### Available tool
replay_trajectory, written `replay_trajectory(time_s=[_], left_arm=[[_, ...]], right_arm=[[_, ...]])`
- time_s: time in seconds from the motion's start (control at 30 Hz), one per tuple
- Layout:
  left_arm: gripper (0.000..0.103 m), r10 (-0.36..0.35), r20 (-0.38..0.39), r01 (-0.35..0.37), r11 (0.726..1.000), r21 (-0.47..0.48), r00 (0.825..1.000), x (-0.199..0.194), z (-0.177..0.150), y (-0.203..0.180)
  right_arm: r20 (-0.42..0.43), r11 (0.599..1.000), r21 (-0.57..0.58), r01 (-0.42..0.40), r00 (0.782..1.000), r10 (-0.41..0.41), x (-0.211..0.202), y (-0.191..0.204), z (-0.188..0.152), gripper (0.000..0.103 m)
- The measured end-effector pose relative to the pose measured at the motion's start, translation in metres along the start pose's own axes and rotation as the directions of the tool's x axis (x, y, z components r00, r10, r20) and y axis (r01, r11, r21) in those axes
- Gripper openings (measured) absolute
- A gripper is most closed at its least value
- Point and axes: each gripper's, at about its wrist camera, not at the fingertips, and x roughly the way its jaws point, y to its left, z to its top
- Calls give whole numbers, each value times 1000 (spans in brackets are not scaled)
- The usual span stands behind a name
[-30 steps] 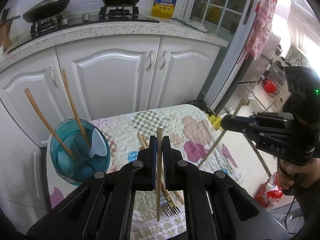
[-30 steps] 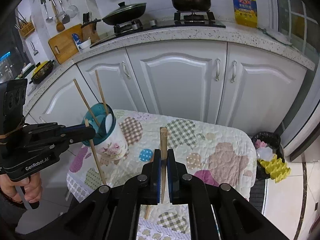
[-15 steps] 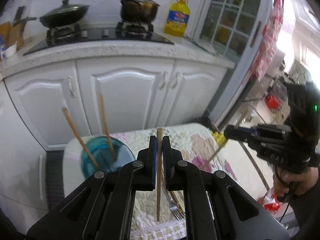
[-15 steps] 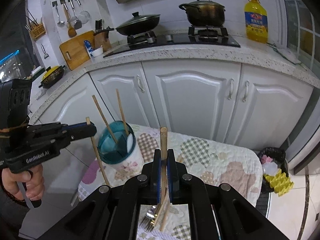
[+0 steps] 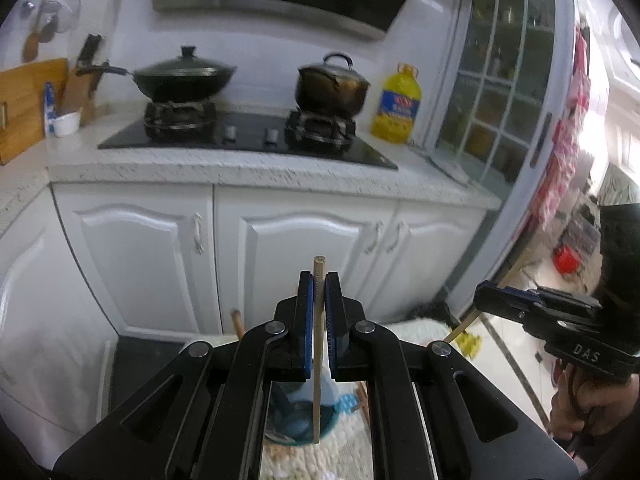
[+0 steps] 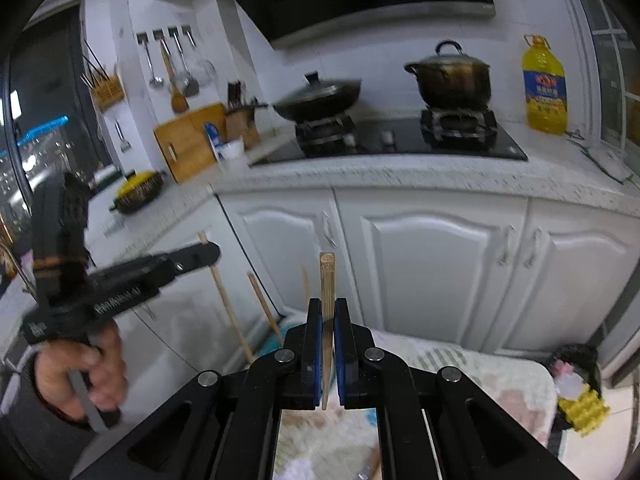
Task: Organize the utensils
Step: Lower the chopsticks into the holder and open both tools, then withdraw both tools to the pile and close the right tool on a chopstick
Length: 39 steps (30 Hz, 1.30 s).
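Observation:
My left gripper [image 5: 318,280] is shut on a wooden chopstick [image 5: 317,368] that hangs upright, its lower tip over the teal utensil cup [image 5: 298,426] seen between the gripper arms. My right gripper [image 6: 327,308] is shut on a second wooden chopstick [image 6: 327,280], held upright above the quilted table cover [image 6: 480,368]. Each gripper also shows in the other view: the right one [image 5: 486,294] at right, the left one [image 6: 208,249] at left, with its chopstick [image 6: 230,316] hanging down. Two more chopsticks [image 6: 262,306] stand up from the cup, which is mostly hidden there.
White kitchen cabinets [image 5: 288,256] stand behind the table, with a stone counter [image 5: 240,164], a hob with a wok [image 5: 184,78] and a pot [image 5: 332,84], and an oil bottle [image 5: 396,106]. A black bin [image 6: 576,364] sits on the floor at right.
Both grippers have tilted upward, so the table and cup have dropped to the bottom of both views. The left chopstick now hangs over the cup. Both grips are unchanged.

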Motion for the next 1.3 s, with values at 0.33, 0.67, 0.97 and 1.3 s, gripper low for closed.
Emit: replay_trajectory(time_s=[0.33, 0.67, 0.97, 1.3], left_arm=[[4, 99, 113, -105, 994, 43, 989, 17, -8, 21], [4, 113, 44, -112, 994, -14, 993, 56, -44, 51], [13, 110, -11, -111, 989, -95, 994, 68, -63, 72], [45, 148, 7, -145, 976, -162, 989, 47, -73, 80]], right_arm=[[-12, 1000, -3, -25, 1000, 25, 48, 19, 0, 4], [-67, 1000, -11, -2, 998, 1, 98, 9, -7, 5], [-221, 999, -49, -11, 975, 0, 151, 14, -28, 5], [-156, 999, 22, 26, 988, -22, 120, -10, -33, 49]])
